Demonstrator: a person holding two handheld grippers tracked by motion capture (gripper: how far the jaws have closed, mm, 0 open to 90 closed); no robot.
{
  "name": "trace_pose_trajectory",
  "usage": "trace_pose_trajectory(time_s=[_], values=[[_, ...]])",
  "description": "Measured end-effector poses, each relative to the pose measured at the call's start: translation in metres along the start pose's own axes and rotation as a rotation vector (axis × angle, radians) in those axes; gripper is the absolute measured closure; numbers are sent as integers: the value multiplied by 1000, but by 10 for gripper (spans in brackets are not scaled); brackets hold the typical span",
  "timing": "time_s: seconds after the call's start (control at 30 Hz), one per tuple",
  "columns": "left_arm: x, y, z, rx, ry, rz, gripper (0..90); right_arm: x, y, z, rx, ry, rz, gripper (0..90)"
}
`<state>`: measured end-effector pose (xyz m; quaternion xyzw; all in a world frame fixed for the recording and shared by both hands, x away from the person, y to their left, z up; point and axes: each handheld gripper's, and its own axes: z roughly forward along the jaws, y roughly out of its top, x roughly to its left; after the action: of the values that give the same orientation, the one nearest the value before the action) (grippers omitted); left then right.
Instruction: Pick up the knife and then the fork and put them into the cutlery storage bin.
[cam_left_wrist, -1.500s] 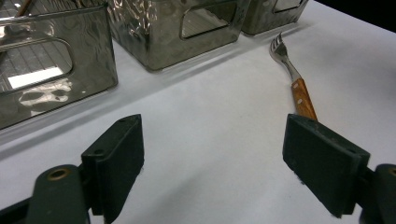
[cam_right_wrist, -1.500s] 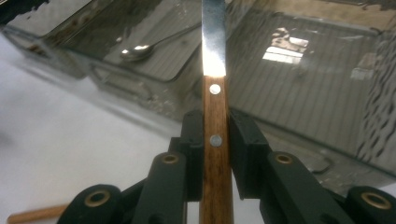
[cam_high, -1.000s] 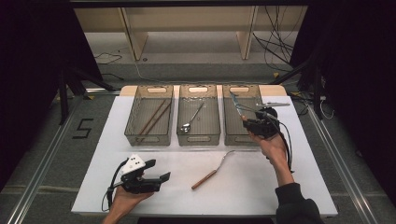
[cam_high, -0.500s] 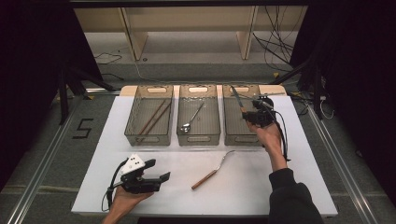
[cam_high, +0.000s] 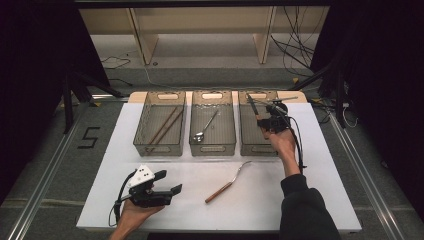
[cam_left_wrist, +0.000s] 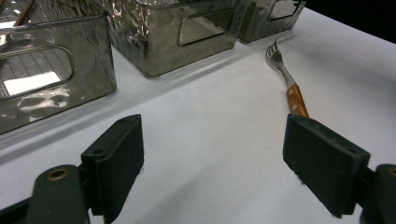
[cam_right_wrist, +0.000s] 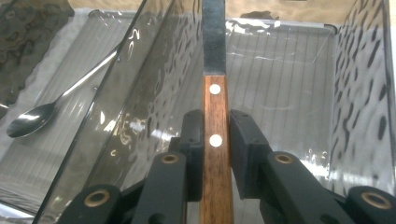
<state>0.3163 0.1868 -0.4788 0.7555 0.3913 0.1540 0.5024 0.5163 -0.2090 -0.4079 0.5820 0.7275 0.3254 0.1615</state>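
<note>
My right gripper (cam_high: 262, 120) (cam_right_wrist: 215, 135) is shut on a knife's wooden, riveted handle (cam_right_wrist: 215, 107). The dark blade (cam_high: 251, 105) points up and away over the right clear bin (cam_high: 257, 150), whose ribbed floor (cam_right_wrist: 280, 84) lies below the jaws. My left gripper (cam_high: 171, 181) (cam_left_wrist: 215, 158) rests at the front left of the white table with its jaws wide open and nothing between them. A fork with a wooden handle (cam_high: 227, 182) (cam_left_wrist: 286, 81) lies on the table, just right of the left gripper.
Three clear bins stand in a row across the table. The left bin (cam_high: 157, 148) holds chopsticks (cam_high: 164, 127), the middle bin (cam_high: 212, 148) a spoon (cam_high: 206, 127) (cam_right_wrist: 28, 119). A dark floor and cables surround the table.
My right hand has carried the knife farther away and slightly left, over the right bin. The left gripper and the fork have stayed put.
</note>
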Motion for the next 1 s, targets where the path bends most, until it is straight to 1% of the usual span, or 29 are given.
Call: trace_pose_trajectory(time_s=[0.2,0.47,0.57,0.6,0.63,0.67,0.73,0.87,1.0], values=[[0,0,-1,-8,-2,-1,199,2,2,6,11,-13,3,768],[0,0,-1,-13,-5,2,194,3,1,15,36,-18,4,767],[0,0,-1,-13,-5,1,193,4,0,18,46,-9,10,763],[0,0,-1,-13,-5,1,193,4,0,20,54,2,7,755],[0,0,-1,-13,-5,1,192,4,0,21,65,17,3,728],[0,0,-1,-13,-5,1,192,4,0,21,63,34,7,651],[0,0,-1,-13,-5,1,192,3,1,20,49,72,22,570],[0,0,-1,-13,-5,1,192,3,3,12,17,100,13,515],[-1,0,0,-8,-6,-1,192,4,3,4,-8,105,-10,440]])
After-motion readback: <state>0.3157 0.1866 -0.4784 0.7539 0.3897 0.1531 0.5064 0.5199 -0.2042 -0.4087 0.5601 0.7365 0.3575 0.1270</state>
